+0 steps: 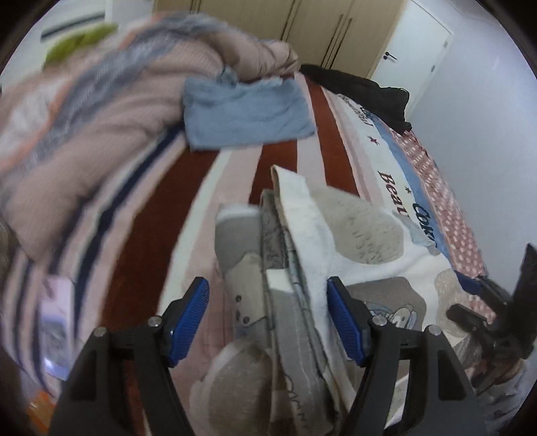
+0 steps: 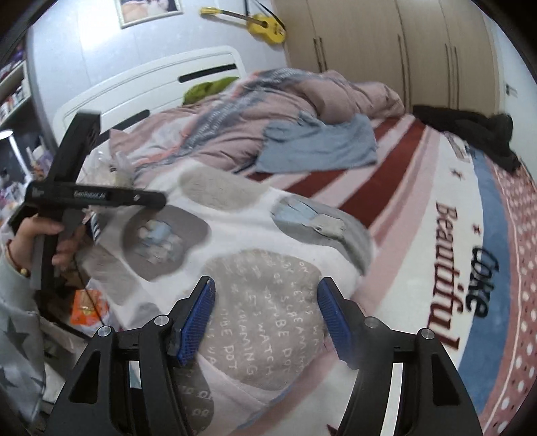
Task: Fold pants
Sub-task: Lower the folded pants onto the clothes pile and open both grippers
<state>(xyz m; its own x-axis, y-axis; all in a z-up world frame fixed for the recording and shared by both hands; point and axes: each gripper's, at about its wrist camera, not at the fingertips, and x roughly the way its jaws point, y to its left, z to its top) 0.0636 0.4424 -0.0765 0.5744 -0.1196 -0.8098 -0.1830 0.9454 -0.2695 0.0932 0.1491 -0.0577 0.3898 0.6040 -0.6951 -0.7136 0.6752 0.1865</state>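
The pants [image 2: 255, 241] lie on the bed [image 2: 419, 214] near its front edge. Behind them lies a towel [image 2: 322, 144], touching a heaped quilt [image 2: 268, 104] toward the headboard [image 2: 151, 87]. A dark garment [image 2: 470, 130] sits at the far-right edge.

Home bedroom: bed with striped sheet [image 2: 396, 161], white headboard [image 2: 151, 90], rumpled pink duvet [image 2: 268, 110]. Beige wardrobe doors [image 2: 386, 47] along the wall, yellow guitar [image 2: 265, 25] and framed picture [image 2: 147, 10] hung up, cluttered shelves [image 2: 13, 90] left.

pants [image 2: 255, 255]: fleecy matt cloth | pads [image 1: 193, 322]: ribbed blue plastic
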